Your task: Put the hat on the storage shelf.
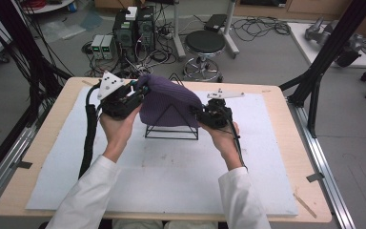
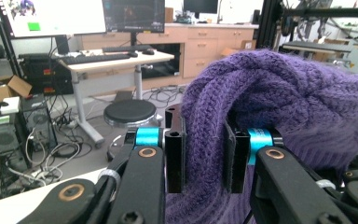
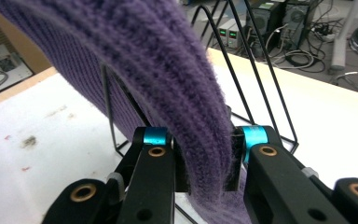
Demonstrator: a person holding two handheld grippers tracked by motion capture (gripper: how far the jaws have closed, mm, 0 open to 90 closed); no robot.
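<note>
I pinch the purple knit hat [image 1: 167, 101] by its rim with both tools: my left gripper [image 2: 205, 156] and my right gripper [image 3: 204, 161] each clamp a fold of wool. The hat sits over the black wire stand [image 1: 171, 125] on the white mat [image 1: 171, 176]. I should lower both sides evenly, keeping the rim stretched, so the wire doesn't snag. I can read no label; the monitor text looks too blurred.

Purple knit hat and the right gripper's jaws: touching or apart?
Touching. In the right gripper view, the right gripper has both jaws pressed into the purple knit hat, pinching its ribbed edge between them beside the black wire stand.
</note>
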